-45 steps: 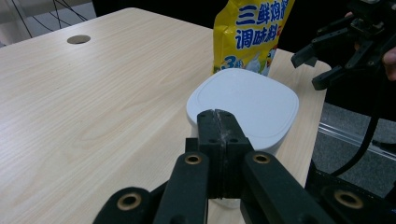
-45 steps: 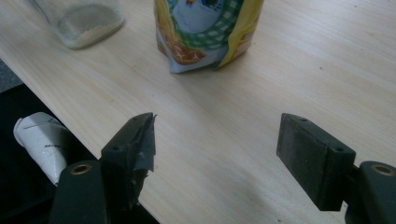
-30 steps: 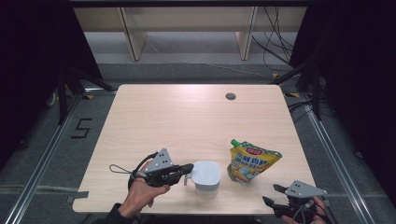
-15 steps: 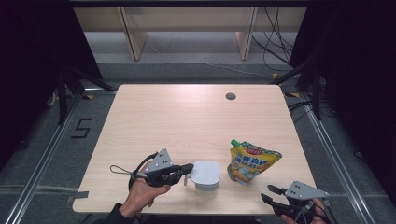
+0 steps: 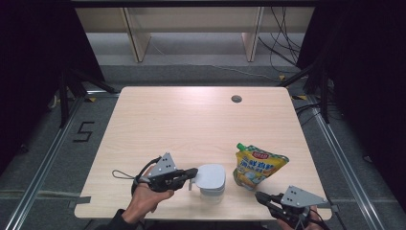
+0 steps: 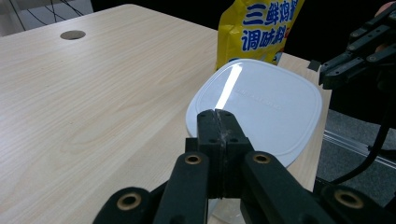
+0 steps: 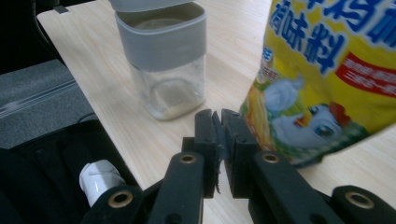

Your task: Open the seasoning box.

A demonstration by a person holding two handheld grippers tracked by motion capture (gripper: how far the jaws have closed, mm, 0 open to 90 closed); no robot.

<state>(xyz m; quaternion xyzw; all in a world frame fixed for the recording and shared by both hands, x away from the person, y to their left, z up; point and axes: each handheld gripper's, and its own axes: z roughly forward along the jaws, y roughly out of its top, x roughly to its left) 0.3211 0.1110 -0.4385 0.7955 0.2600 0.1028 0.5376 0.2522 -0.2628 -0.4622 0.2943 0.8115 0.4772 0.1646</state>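
Pale wood tabletop (image 5: 191,124) runs out ahead of me to a cable hole near the far edge, dark floor all round. My left gripper (image 5: 191,173) sits with its jaws together, tips at the white lid (image 5: 211,176) of the clear jar (image 7: 168,88); whether they pinch the lid's rim I cannot tell. That hand has not budged since the earlier frames. The yellow seasoning pouch (image 5: 258,165) stands just beside the jar on its right, near the table's front edge. My right gripper (image 5: 264,197) has just been closing, nothing between the jaws, and they now stand almost together just short of the pouch's lower corner. Compared with a second ago it has edged closer to the pouch. I judge the pouch not yet gripped.
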